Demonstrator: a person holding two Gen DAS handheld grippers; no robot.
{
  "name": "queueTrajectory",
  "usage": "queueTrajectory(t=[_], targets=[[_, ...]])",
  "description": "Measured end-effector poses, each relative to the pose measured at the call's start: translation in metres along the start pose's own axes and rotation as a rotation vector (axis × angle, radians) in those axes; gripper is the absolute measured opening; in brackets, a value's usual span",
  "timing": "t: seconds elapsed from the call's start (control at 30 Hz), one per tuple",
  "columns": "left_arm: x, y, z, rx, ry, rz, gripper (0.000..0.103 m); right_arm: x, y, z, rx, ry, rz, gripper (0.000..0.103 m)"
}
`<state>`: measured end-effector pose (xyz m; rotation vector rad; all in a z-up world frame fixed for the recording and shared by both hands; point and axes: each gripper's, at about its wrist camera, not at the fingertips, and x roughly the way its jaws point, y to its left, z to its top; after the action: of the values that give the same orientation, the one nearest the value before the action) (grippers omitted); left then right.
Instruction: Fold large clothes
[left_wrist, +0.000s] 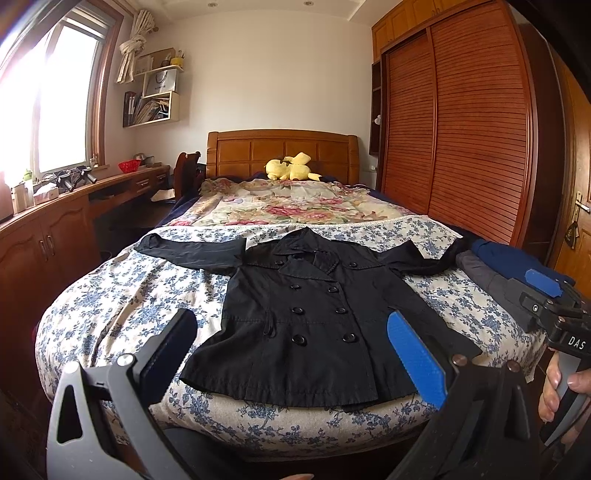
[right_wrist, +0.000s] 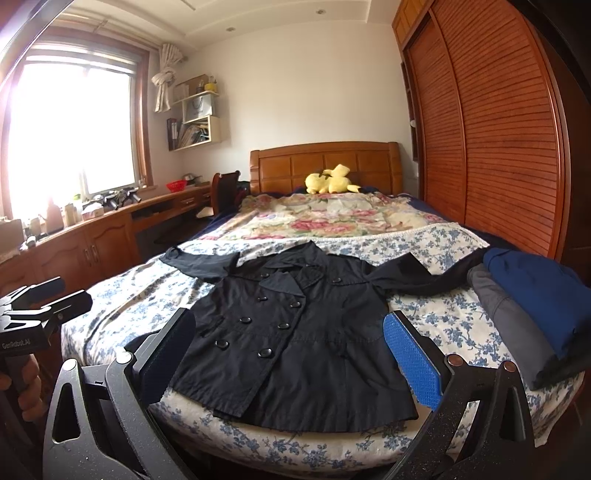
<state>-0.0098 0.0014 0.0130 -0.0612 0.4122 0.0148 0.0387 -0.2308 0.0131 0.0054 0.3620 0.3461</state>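
A black double-breasted coat (left_wrist: 295, 314) (right_wrist: 295, 332) lies flat and face up on the blue-flowered bedspread (left_wrist: 122, 295) (right_wrist: 436, 317), both sleeves spread out to the sides. My left gripper (left_wrist: 291, 339) hovers in front of the coat's hem, open, nothing between its fingers. My right gripper (right_wrist: 288, 347) is open too, held off the near edge of the bed with the coat seen between its jaws. In the left wrist view the right gripper (left_wrist: 546, 295) shows at the right edge, held by a hand (left_wrist: 561, 387). The left gripper (right_wrist: 40, 299) appears at the left edge of the right wrist view.
Folded blue and grey clothes (right_wrist: 535, 306) (left_wrist: 506, 266) are stacked on the bed's right side. A yellow plush toy (left_wrist: 291, 167) lies by the wooden headboard on a rose-patterned quilt. A slatted wardrobe (left_wrist: 461, 129) stands right; a wooden desk counter (left_wrist: 55, 206) runs along the left.
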Motion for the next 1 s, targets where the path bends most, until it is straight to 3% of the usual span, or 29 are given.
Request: queueTrajectory(t=[1.0], targets=[[-0.0046, -0.0025, -0.0006, 0.005, -0.014, -0.001, 0.103, -0.0019, 0.0000, -0.0011, 0.002, -0.001, 0.004, 0.103]])
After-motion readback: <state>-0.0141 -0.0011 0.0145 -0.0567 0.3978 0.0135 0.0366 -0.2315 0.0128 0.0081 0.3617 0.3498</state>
